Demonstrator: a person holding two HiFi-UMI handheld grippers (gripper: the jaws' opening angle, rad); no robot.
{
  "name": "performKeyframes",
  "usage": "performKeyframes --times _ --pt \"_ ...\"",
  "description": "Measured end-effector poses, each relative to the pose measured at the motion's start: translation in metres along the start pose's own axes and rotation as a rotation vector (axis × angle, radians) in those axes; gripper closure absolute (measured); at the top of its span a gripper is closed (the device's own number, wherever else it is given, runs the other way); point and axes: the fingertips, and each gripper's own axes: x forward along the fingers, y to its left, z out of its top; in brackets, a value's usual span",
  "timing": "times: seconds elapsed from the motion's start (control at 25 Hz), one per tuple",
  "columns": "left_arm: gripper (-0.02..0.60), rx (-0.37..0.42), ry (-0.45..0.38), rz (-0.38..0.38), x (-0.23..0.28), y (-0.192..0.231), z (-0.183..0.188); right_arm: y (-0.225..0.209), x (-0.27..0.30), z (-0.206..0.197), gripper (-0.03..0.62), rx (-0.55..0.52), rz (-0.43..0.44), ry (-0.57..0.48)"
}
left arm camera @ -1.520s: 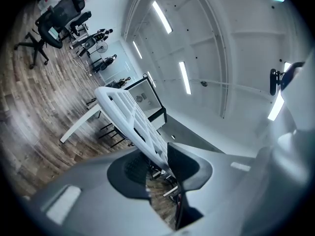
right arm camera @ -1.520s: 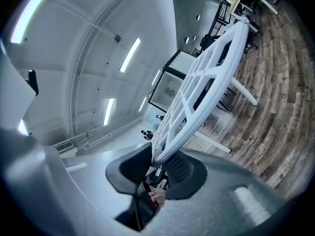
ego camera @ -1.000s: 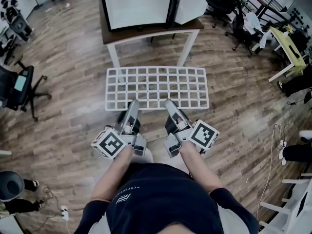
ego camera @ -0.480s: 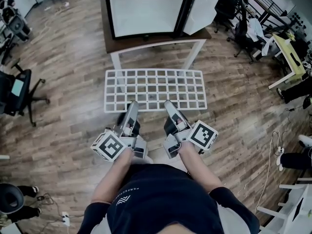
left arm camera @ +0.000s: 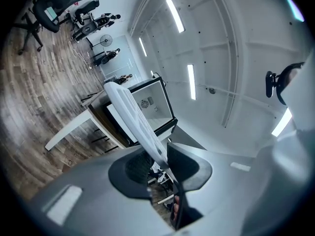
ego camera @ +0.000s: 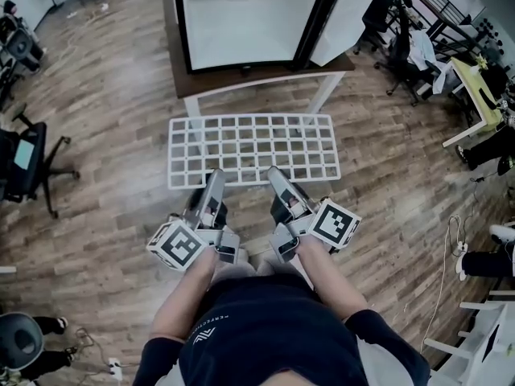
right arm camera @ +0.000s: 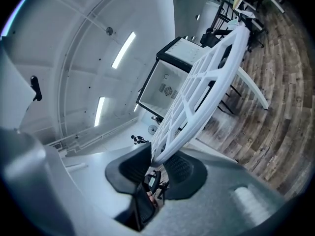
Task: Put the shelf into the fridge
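Observation:
A white grid shelf (ego camera: 249, 182) hangs level in front of me, held by its near edge. My left gripper (ego camera: 215, 174) is shut on that edge left of centre. My right gripper (ego camera: 274, 172) pinches it right of centre, its jaws opening slightly while the pads still touch the rim. In the left gripper view the shelf (left arm camera: 132, 116) runs edge-on out of the left gripper (left arm camera: 158, 160). The right gripper view shows the shelf (right arm camera: 206, 82) rising from the right gripper (right arm camera: 157, 163). Beyond it a small fridge (ego camera: 241, 18) stands on a white-legged table (ego camera: 257, 83) with its door (ego camera: 348, 10) swung open to the right.
Wood floor all round. An office chair (ego camera: 28, 147) stands at the left, more chairs (ego camera: 398, 43) and a yellow desk (ego camera: 475, 71) at the right. Cables (ego camera: 449, 240) trail on the floor at the right, near a bystander's shoes (ego camera: 500, 233).
The fridge and table have come nearer and fill more of the top of the view. The shelf has advanced toward the table. Both grippers keep their hold on its near edge.

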Motion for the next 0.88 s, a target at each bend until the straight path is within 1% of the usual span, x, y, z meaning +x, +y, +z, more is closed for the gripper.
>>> performKeyframes --times 0.08,0.28,0.44,0.56,0.64,0.76,0.88 --pt "0.466 0.008 0.004 0.007 0.007 0.003 0.001 -0.004 0.004 0.005 0.511 -0.005 -0.003 0.005" --pt "0.468 0.047 -0.016 -0.013 0.041 0.002 0.016 -0.014 0.027 0.029 0.511 0.001 0.028 0.004" --pt "0.469 0.056 -0.030 0.017 0.073 0.009 0.024 -0.023 0.050 0.056 0.513 0.032 0.066 0.005" --pt "0.471 0.050 -0.051 0.040 0.100 0.013 0.030 -0.030 0.068 0.080 0.510 0.015 0.080 0.021" --pt "0.471 0.052 -0.070 0.044 0.121 0.013 0.037 -0.034 0.081 0.099 0.511 -0.003 0.104 0.033" --pt "0.470 0.065 -0.101 0.056 0.151 0.010 0.049 -0.036 0.101 0.126 0.514 0.014 0.150 0.053" --pt "0.471 0.042 -0.130 0.074 0.175 0.012 0.058 -0.040 0.118 0.147 0.511 0.021 0.186 0.085"
